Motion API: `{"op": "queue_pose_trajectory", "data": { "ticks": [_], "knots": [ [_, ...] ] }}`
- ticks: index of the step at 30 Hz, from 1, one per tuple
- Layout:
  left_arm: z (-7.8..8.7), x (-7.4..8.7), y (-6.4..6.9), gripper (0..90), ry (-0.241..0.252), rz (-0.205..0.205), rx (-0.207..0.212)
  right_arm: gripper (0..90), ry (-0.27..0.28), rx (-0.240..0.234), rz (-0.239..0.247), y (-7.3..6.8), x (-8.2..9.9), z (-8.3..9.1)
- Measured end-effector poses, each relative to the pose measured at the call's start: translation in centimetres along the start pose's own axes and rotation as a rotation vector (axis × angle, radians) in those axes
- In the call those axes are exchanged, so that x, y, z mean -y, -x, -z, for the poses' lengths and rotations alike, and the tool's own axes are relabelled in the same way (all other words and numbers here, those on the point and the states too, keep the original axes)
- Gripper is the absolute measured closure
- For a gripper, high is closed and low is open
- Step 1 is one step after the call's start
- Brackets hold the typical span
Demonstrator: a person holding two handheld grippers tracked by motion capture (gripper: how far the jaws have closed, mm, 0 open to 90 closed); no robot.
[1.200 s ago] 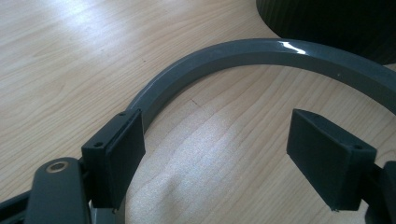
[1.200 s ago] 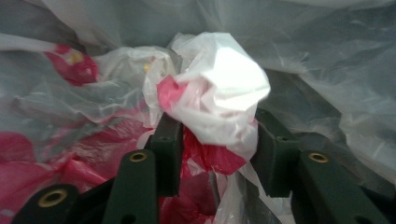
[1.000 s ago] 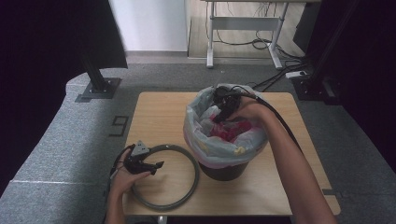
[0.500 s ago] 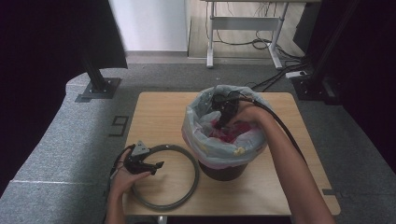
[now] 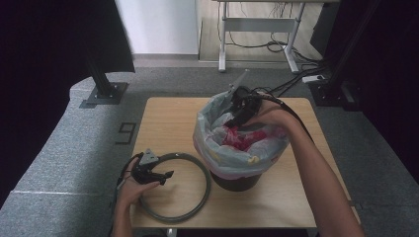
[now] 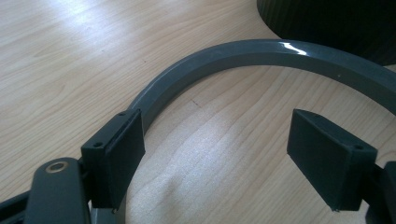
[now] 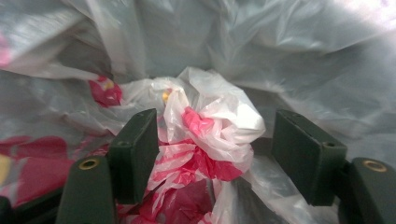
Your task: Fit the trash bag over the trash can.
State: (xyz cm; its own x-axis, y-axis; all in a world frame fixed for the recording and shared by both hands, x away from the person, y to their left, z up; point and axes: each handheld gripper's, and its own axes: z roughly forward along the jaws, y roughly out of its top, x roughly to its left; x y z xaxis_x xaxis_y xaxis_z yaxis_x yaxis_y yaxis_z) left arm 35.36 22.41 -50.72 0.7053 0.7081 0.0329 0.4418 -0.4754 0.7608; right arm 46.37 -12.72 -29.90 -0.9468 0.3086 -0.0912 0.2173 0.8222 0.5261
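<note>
Right gripper [image 5: 236, 117]: positioned at the mouth of the bin, angled down into the liner; jaws apart, having just been opening. Seen in the right gripper view, the right gripper [image 7: 212, 156] has the crumpled red-and-white plastic bag [image 7: 205, 140] between its jaws; the bag lies against the left pad, clear of the right one, so no clamp on it.

Red-and-white plastic bag [image 5: 237, 138]: lies inside the bin, on the liner, bunched up, with small yellow marks on it.

Bin liner [image 5: 232, 155]: pale translucent plastic, draped over the rim of the bin and folded outward. In the right gripper view, the liner [image 7: 289, 56] forms the wall behind the bag.

Bin [image 5: 236, 180]: dark, round, upright, right of centre on the tabletop [image 5: 168, 118].

Left gripper [image 5: 165, 175]: resting low at the near left part of the tabletop, on the grey ring; jaws apart. In the left gripper view, the left gripper [image 6: 215, 151] straddles bare wood inside the ring, its left jaw just beside the ring's band; whether it touches cannot be told.

Grey ring [image 5: 205, 190]: dark grey plastic hoop, lying flat on the tabletop just left of the bin. Band of the ring [image 6: 224, 56] curves toward the bin's base [image 6: 336, 23].
</note>
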Motion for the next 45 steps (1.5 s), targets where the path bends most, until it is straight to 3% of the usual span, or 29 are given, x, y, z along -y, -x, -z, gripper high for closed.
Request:
{"op": "queue_pose_trajectory", "data": {
  "ticks": [7,14,24,32,45],
  "knots": [
    [-0.2,-0.1,0.1,18.9,-0.008,-0.002,0.002,29.2,0.109,0.024,0.009,-0.7,0.9,2.2],
    [-0.3,-0.1,0.2,18.8,-0.01,-0.003,0.002,28.6,0.264,0.06,0.027,-1.6,2.4,4.5],
    [-0.5,-0.1,0.4,18.7,-0.014,-0.005,0.004,28.8,0.427,0.098,0.012,-3.3,6.9,8.1],
    [-0.7,-0.1,0.5,18.7,-0.019,-0.005,0.005,29.0,0.51,0.129,0.002,-4.8,10.5,9.7],
    [-0.7,0.0,0.5,18.6,-0.019,-0.001,0.003,28.9,0.627,0.158,-0.04,-6.4,16.1,10.1]
  ]
}}
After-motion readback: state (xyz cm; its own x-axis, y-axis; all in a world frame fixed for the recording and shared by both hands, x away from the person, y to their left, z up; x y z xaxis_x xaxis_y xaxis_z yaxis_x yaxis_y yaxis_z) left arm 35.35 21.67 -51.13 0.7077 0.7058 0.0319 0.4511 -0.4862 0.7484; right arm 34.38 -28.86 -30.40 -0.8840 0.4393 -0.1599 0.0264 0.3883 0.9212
